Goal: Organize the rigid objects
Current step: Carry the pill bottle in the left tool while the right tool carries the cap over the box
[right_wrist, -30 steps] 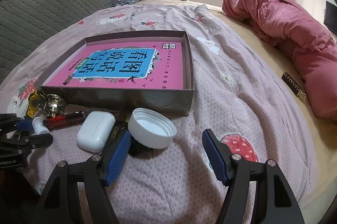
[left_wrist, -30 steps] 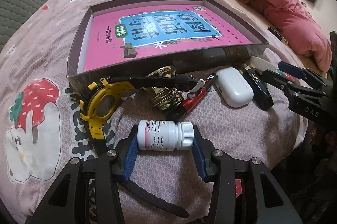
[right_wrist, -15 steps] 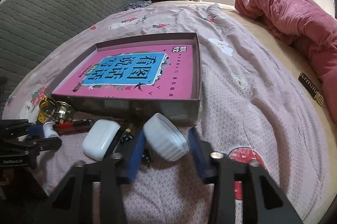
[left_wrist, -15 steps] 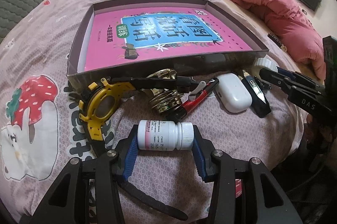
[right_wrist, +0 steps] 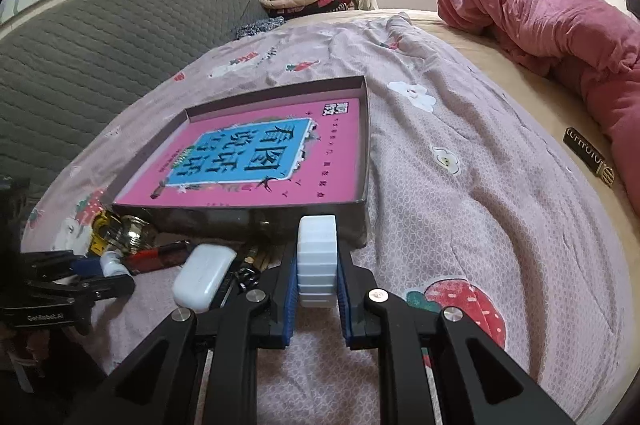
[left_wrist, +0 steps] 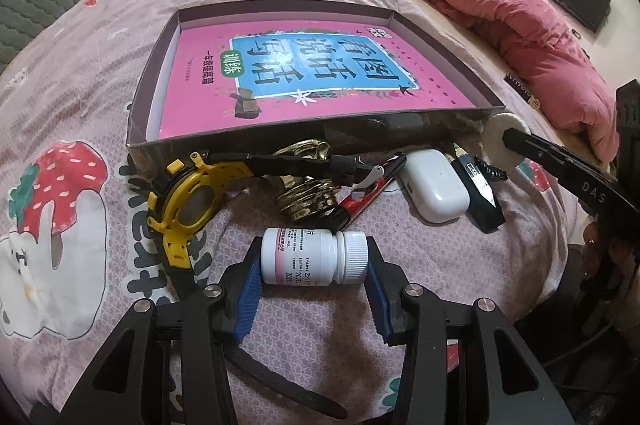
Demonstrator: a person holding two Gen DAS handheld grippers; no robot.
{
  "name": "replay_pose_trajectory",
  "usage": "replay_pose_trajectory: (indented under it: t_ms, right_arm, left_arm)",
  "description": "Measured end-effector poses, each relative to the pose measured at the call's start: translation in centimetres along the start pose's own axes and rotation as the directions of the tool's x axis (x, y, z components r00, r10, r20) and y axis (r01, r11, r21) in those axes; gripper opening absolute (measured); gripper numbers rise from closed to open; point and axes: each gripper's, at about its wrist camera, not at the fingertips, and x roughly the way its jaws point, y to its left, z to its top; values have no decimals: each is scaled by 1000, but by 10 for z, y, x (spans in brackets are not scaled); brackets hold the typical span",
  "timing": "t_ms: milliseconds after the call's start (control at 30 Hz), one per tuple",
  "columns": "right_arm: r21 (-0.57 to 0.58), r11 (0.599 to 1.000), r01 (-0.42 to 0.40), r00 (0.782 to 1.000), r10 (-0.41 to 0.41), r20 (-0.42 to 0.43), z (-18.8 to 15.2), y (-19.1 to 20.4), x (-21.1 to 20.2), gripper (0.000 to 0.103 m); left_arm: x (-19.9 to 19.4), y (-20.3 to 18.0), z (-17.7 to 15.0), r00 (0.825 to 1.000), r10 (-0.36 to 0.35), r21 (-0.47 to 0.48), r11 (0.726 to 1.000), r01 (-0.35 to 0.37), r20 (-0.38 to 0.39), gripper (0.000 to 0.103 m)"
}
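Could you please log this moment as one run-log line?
left gripper: shut on pill bottle | right gripper: shut on white lid | box: book only

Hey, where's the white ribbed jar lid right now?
The white ribbed jar lid is pinched on edge in the right gripper, just before the shallow box's near right corner, right of the white earbud case.

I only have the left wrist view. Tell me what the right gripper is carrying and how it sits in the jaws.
Observer: The right gripper is shut on a white ribbed lid, held on edge, blue pads on its two flat faces.
Operator: Report where it is relative to the box.
Observer: It is at the box near wall, close to the right corner, not over the pink book inside.
Operator: Confirm the bed right of the box.
Observer: Only printed sheet shows there; a small dark label lies farther right.
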Motion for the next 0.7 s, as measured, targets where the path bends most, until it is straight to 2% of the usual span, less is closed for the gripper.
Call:
replay_pose_trajectory:
  t_ms: [267, 567, 700]
  right_arm:
    - [7, 999, -37, 999, 37, 33, 3, 10, -13, 18]
    - [-3, 998, -70, 995, 70, 67, 6, 24, -27, 18]
    - [27, 993, -111, 991, 109, 73, 7, 25, -31, 18]
  left_arm:
    - [-13, -1, 1, 999, -12, -20, 1000, 13, 37, 47]
    - [-40, -11, -1, 993, -6, -13, 1000, 8, 121, 47]
    - [-50, -9, -1, 989, 0, -30, 1000, 4, 151, 47]
